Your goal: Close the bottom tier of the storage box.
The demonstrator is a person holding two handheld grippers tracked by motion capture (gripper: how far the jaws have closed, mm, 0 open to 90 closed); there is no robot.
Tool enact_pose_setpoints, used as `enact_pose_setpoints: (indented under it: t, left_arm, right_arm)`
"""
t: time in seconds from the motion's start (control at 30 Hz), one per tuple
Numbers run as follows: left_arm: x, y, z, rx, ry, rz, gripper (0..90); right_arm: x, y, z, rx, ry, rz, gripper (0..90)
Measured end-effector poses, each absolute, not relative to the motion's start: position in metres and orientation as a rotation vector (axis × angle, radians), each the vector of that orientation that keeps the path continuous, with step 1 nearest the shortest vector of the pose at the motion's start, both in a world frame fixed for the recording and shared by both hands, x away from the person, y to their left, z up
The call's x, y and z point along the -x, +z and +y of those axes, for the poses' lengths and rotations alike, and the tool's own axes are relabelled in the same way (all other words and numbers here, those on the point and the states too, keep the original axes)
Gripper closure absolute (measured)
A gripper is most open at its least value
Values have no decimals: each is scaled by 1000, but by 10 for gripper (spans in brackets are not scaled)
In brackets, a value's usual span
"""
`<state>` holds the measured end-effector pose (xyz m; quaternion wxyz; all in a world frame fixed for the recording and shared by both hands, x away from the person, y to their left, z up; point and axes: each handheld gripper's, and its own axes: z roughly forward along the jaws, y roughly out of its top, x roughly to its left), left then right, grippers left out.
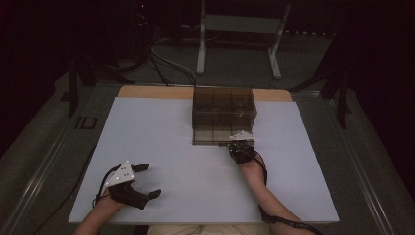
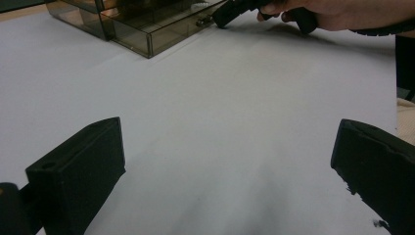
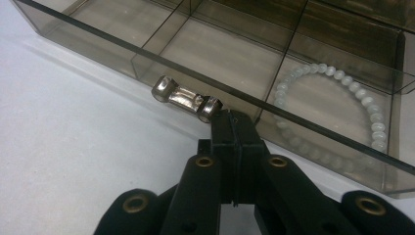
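Organizer box (image 1: 224, 116): smoked clear plastic with stacked drawers, standing at the far middle of the white table (image 1: 161, 147); everything below is placed from it.
Bottom drawer (image 3: 235, 63): divided into compartments, its front wall facing the person.
Handle (image 3: 185, 98): small metal bar on that front wall.
Right gripper (image 3: 234, 128): at the box's near right corner, jaws pressed together, tips against the handle's right end; whether they pinch any part of it I cannot tell. Probably placed to work the drawer.
Bracelet (image 3: 337, 93): pale beads, in the drawer's right-hand compartment.
Left gripper (image 1: 141, 180): well short and left of the box, jaws wide apart, holding nothing, likely waiting.
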<state>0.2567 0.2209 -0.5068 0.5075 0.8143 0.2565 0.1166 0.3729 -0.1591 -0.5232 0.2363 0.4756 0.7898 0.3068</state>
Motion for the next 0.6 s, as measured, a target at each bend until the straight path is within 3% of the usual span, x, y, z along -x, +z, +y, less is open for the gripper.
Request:
enact_pose_setpoints:
  t: [0.6]
  left_arm:
    - [-257, -507, 221, -1964, 280, 620, 9]
  right_arm:
    - [-379, -523, -161, -1314, 836, 2160, 900]
